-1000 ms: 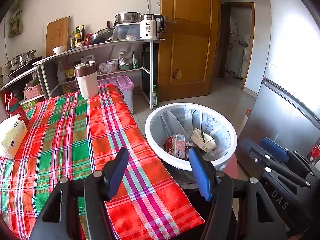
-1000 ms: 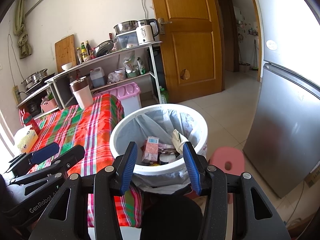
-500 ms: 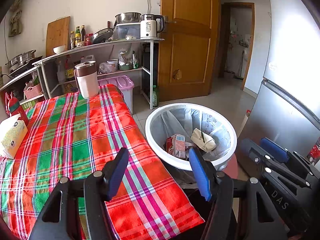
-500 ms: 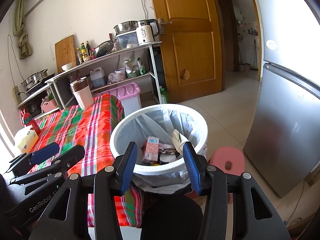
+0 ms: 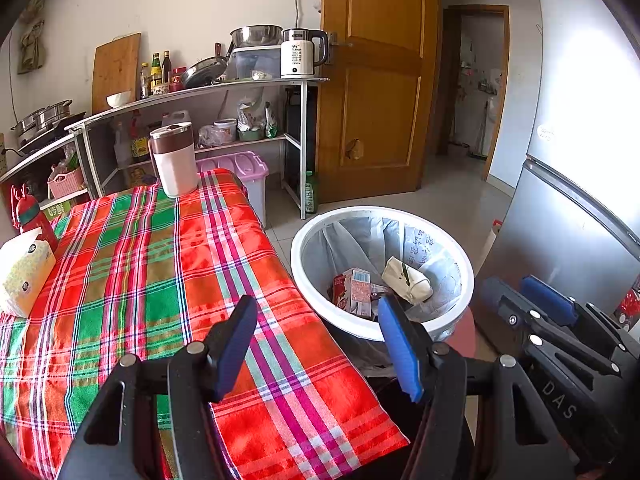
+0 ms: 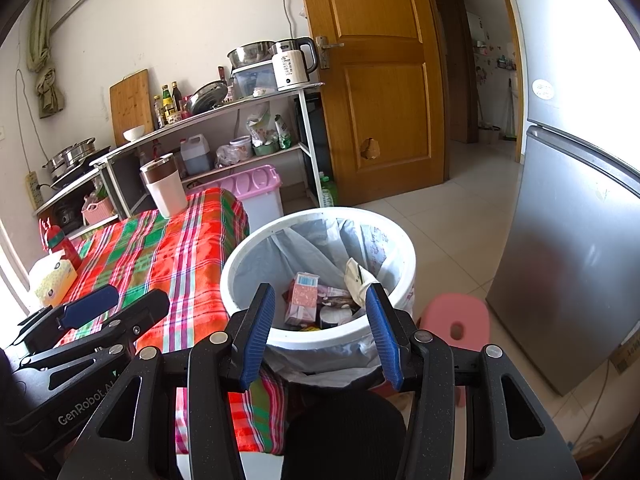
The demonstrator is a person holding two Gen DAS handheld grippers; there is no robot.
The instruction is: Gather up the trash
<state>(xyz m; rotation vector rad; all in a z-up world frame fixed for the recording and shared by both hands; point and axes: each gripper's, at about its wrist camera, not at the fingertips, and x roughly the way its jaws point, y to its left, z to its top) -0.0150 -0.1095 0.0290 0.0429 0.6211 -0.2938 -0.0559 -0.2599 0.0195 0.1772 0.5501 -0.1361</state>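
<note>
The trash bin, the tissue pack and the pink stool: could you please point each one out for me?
trash bin (image 6: 402, 246), right wrist view, on its white rim.
tissue pack (image 5: 24, 276), left wrist view, on its front face.
pink stool (image 6: 472, 308), right wrist view, on its seat top.

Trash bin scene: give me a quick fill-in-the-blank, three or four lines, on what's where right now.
1. The white trash bin is lined with a plastic ____.
2. The pink milk carton lies inside the ____.
3. The jaws of the right gripper stand apart and hold ____.
4. The brown-and-white jug stands on the plaid ____.

Missing words: bag; bin; nothing; tablecloth
</note>
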